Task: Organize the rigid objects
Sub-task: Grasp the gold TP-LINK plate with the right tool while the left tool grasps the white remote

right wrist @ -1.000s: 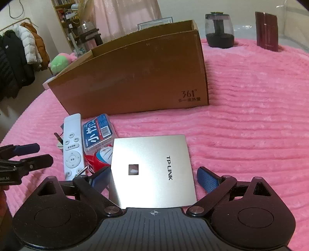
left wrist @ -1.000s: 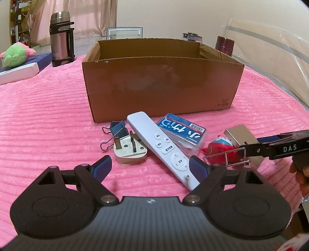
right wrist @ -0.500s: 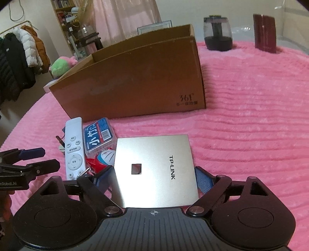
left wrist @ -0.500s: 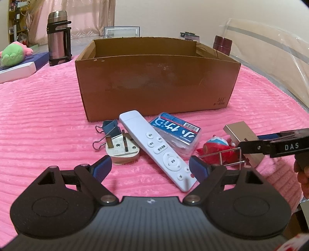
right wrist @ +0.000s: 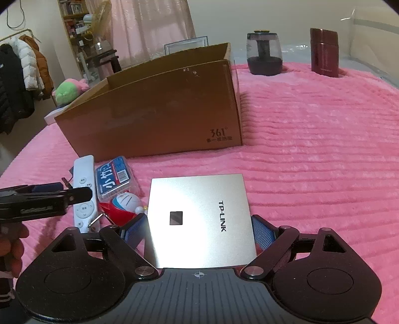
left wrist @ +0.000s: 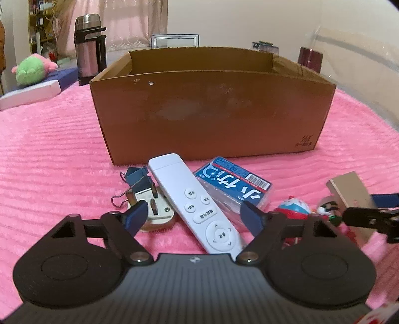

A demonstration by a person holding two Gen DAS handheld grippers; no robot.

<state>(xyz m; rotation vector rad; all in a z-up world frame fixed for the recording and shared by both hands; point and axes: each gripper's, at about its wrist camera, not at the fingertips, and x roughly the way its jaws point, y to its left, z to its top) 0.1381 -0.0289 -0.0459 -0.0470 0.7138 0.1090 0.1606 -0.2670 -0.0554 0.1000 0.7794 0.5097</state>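
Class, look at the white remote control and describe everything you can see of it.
The white remote control is a slim, glossy plastic bar with round buttons and a circular direction pad near the camera. It lies flat and slanted on the pink blanket before the cardboard box, its near end between the left gripper fingers, untouched, and against a plug.

Pink ribbed plush blanket covers whole surface. Far left – steel thermos with black handle, upright; beside it green-and-pink plush toy lying on white flat box. Far right – dark jar and maroon canister, both upright, apart. Picture frame beyond. Coats hanging from rail; pale curtain and cluttered shelf behind.
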